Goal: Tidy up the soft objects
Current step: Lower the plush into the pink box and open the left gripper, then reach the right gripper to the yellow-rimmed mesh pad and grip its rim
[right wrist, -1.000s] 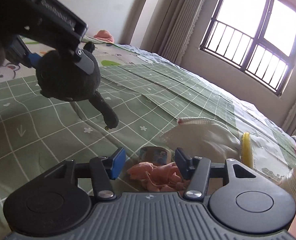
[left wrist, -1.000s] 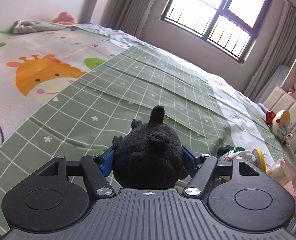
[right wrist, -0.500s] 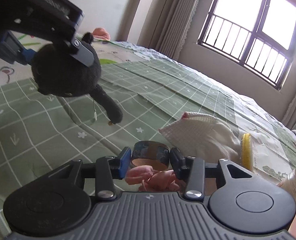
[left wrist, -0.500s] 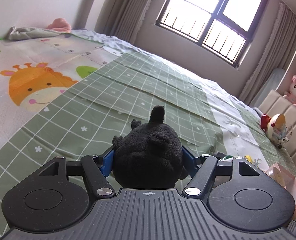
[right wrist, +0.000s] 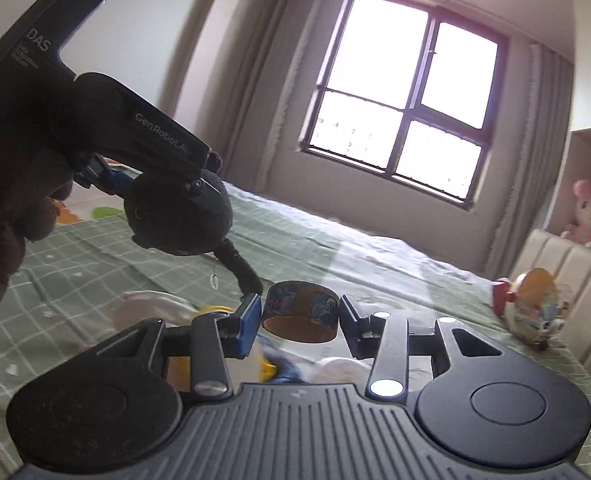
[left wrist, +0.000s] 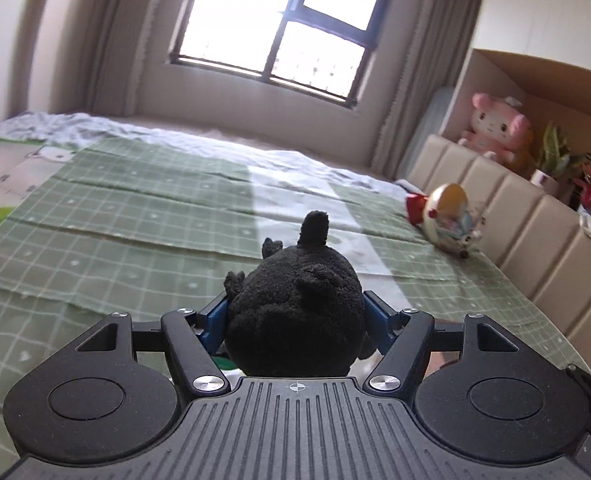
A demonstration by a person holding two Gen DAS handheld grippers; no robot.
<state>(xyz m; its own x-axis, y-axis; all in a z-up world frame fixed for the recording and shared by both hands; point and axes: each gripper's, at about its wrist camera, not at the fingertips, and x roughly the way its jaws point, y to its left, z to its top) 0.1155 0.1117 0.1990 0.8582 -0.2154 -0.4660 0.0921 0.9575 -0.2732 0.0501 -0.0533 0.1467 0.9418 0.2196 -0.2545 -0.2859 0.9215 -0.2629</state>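
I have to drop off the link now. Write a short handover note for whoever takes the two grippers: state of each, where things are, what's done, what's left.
Left gripper: shut on the black plush toy, carried in the air above the green checked bedspread; not yet set down anywhere.
Right gripper: a tape roll sits between its fingers, lifted; a firm clamp cannot be confirmed.
On the bed near the headboard: a round character toy. A pink plush sits on the shelf behind.
Under the right gripper: blurred white and yellow items, unidentifiable.
Left: place the black plush, deal with the roll, then the remaining items.
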